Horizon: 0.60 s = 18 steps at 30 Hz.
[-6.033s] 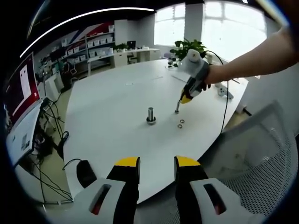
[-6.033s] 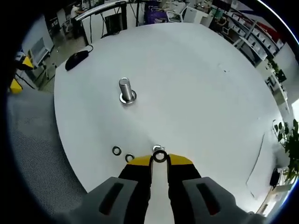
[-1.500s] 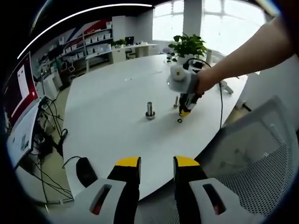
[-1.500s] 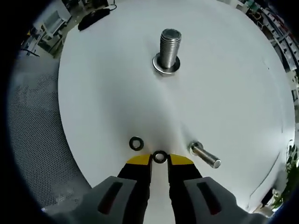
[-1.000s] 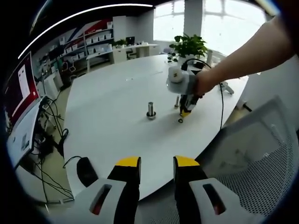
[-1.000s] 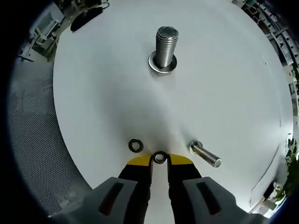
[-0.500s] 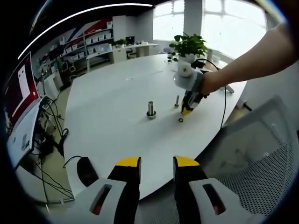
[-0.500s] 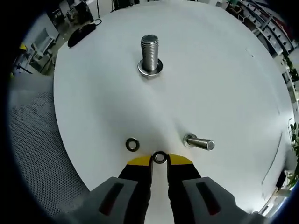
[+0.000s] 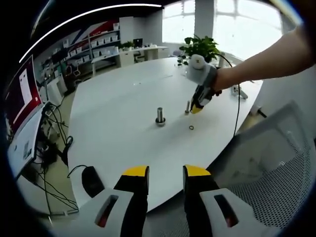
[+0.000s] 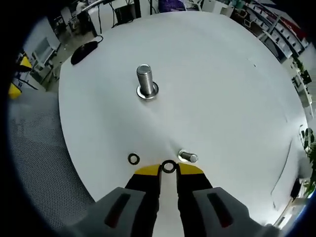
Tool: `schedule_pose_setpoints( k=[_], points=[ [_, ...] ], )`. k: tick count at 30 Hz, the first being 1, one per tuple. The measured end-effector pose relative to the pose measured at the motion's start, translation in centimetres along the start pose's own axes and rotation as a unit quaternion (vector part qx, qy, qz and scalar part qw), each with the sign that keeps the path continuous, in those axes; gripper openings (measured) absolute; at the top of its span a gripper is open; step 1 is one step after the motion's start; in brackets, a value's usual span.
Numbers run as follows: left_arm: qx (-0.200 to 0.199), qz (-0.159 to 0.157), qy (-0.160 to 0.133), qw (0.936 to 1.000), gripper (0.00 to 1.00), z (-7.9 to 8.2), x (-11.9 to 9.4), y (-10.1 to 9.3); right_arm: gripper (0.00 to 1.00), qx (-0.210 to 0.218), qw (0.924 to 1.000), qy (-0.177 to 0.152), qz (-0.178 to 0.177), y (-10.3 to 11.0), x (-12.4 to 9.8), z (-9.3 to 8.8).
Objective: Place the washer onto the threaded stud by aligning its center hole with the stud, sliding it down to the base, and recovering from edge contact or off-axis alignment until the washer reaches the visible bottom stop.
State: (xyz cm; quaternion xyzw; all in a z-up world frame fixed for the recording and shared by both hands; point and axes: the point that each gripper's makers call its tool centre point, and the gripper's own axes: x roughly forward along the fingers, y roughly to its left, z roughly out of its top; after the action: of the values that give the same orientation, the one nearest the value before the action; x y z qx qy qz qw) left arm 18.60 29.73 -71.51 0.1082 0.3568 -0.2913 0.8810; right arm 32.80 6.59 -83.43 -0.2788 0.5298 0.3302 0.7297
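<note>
A threaded steel stud (image 10: 144,80) stands upright on the white table (image 10: 222,98), with a washer around its base. My right gripper (image 10: 168,168) is shut on a small washer (image 10: 169,167), held above the table short of the stud. A loose washer (image 10: 133,159) lies to the left of the tips and a small bolt (image 10: 187,157) to their right. In the left gripper view the right gripper (image 9: 198,104) hangs over the table to the right of the stud (image 9: 160,116), near the small bolt (image 9: 187,106) and the loose washer (image 9: 191,128). My left gripper (image 9: 165,174) is open, off the table's near edge.
A black mouse (image 9: 91,181) with its cable lies near the table's edge. A white mesh chair (image 9: 276,168) stands on the right, a monitor (image 9: 19,96) on the left, and a potted plant (image 9: 200,47) at the table's far side. A person's arm (image 9: 266,61) holds the right gripper.
The right gripper has lifted and drawn back from the stud with the washer in it, so the stud looks smaller in its view. The left gripper has stayed still.
</note>
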Motion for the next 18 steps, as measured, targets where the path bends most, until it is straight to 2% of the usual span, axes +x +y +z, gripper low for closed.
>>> schedule_pose_setpoints(
  k=[4, 9, 13, 18],
  points=[
    [0.001, 0.001, 0.0, 1.0, 0.25, 0.0, 0.0, 0.0, 0.14, 0.008, 1.0, -0.004, -0.004, -0.8, -0.4, 0.0],
    [0.002, 0.002, 0.0, 1.0, 0.25, 0.0, 0.0, 0.0, 0.14, 0.005, 0.9998, -0.014, -0.011, -0.6, -1.5, 0.3],
    [0.003, 0.002, -0.001, 1.0, 0.25, 0.0, 0.0, 0.0, 0.14, 0.006, 0.9995, -0.023, -0.021, -1.7, -1.8, 0.6],
    [0.005, 0.001, 0.0, 1.0, 0.25, 0.0, 0.0, 0.0, 0.14, 0.009, 0.9994, -0.027, -0.019, -1.6, -2.2, 0.7]
  ],
)
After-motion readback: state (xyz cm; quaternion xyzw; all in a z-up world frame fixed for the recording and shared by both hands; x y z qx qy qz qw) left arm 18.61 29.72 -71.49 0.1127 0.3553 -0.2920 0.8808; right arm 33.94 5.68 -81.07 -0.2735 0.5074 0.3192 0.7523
